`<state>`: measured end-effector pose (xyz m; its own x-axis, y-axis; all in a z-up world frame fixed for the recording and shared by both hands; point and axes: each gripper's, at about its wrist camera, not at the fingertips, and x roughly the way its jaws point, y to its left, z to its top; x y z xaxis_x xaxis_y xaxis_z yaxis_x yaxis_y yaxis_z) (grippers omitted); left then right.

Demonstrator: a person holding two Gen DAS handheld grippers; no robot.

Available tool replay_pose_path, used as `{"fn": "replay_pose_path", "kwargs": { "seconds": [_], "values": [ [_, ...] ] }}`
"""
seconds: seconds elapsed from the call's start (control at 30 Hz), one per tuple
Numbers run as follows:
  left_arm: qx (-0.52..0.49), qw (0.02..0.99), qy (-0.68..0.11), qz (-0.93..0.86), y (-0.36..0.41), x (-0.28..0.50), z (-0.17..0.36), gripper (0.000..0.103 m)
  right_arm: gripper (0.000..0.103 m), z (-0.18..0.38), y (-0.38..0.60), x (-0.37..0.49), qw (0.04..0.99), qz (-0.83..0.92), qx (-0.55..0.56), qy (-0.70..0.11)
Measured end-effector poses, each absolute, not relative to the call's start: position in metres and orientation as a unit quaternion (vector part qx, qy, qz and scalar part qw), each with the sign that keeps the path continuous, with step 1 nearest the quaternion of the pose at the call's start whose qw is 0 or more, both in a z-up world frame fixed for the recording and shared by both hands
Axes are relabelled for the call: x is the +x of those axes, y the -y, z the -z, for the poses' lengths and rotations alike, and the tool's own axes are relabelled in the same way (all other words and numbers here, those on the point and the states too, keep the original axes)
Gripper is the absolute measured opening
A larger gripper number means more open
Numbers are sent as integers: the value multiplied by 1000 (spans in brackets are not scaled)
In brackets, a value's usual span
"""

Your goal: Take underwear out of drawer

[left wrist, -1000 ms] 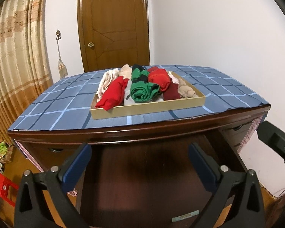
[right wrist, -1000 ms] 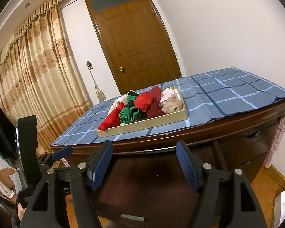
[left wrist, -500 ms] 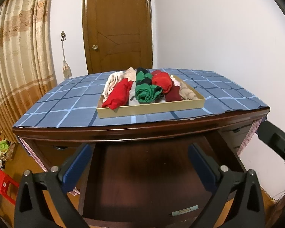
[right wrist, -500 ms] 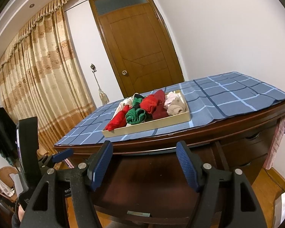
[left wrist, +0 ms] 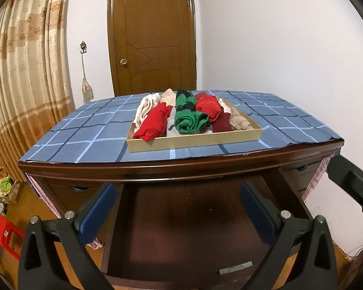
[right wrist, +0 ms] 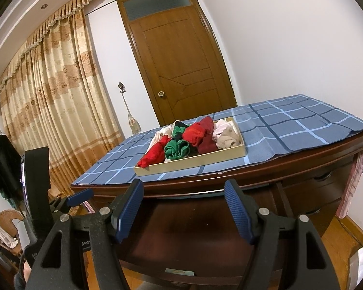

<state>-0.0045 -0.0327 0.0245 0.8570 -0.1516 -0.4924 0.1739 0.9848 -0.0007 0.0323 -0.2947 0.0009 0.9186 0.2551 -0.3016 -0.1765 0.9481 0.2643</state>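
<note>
Both grippers barely shifted since a second ago, views just tipped up slightly. Left gripper (left wrist: 176,207) and right gripper (right wrist: 184,207) hang spread wide, gripping nothing, over the pulled-out drawer (left wrist: 193,229). Underwear (left wrist: 188,116) sits unchanged in the tray (left wrist: 193,142) on the checked cloth (left wrist: 84,140).

White walls (left wrist: 266,36) and a closed brown wooden door (left wrist: 152,36) behind a dark wooden desk (left wrist: 181,166) draped in blue checked cloth (left wrist: 84,135). Left, beige patterned curtains (right wrist: 55,91) hanging to a wood floor (left wrist: 2,253).
</note>
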Motion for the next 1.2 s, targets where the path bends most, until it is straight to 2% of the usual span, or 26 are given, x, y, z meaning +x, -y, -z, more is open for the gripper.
{"fn": "replay_pose_path", "kwargs": {
  "seconds": [1.2],
  "values": [
    [40,971,-229,49,27,-6,-27,103,72,-1,289,32,973,-114,118,-164]
  ]
}}
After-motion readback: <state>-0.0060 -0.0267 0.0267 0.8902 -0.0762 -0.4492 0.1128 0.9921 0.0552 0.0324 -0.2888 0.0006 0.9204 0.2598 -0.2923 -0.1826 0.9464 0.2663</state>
